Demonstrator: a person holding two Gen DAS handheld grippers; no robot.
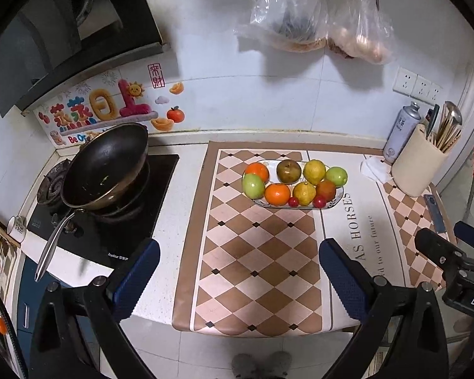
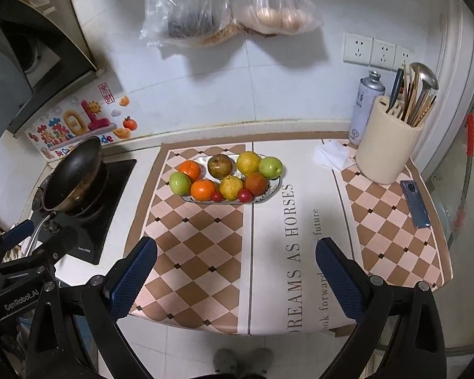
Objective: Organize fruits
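Both tongs are released and hold nothing. The left gripper [image 1: 238,271] and the right gripper [image 2: 237,271] hover side by side over the near edge of the checkered mat [image 2: 192,246], jaws spread wide. Well ahead of both sets of fingers, the plate [image 2: 273,189] rests on the mat and carries all visible fruit: two oranges, green, yellow and brown pieces, and two small red ones at its near rim. No fruit lies off the plate. The sorting appears either complete or not yet begun; the pictures do not settle which. Beyond the left gripper, a wok [image 1: 106,164] sits on the stove.
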